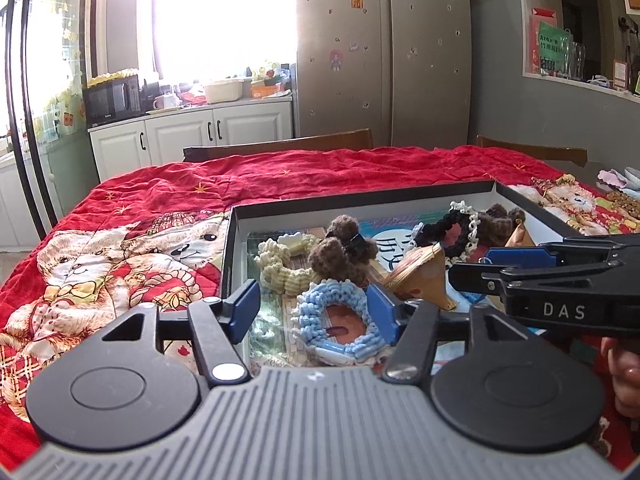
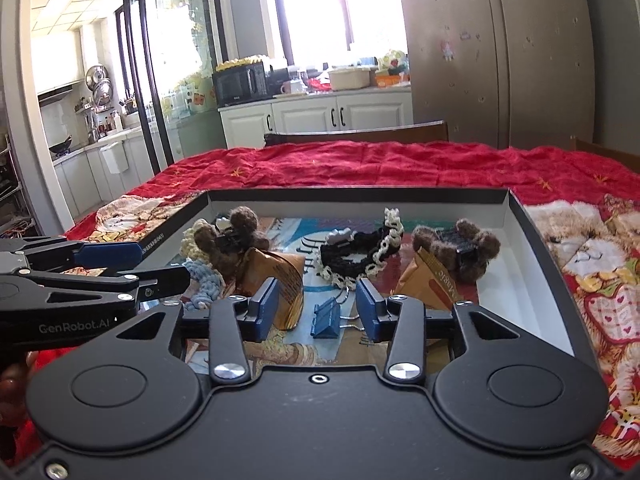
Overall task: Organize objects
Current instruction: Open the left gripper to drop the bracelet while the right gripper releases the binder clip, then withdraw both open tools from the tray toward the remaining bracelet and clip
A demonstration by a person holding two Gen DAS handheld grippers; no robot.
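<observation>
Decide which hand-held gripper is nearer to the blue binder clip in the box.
Right. The right hand-held gripper has the blue binder clip lying between its open fingers. The left hand-held gripper sits further left, around the light blue knitted ring.

I am looking into a box [image 2: 532, 240] sitting on a red blanket [image 2: 360, 164]. My right gripper [image 2: 318, 306] is standing open around a blue clip [image 2: 326, 318], not touching it. Fuzzy brown clips [image 2: 460, 250] and a black scrunchie [image 2: 356, 254] are lying farther back.
</observation>
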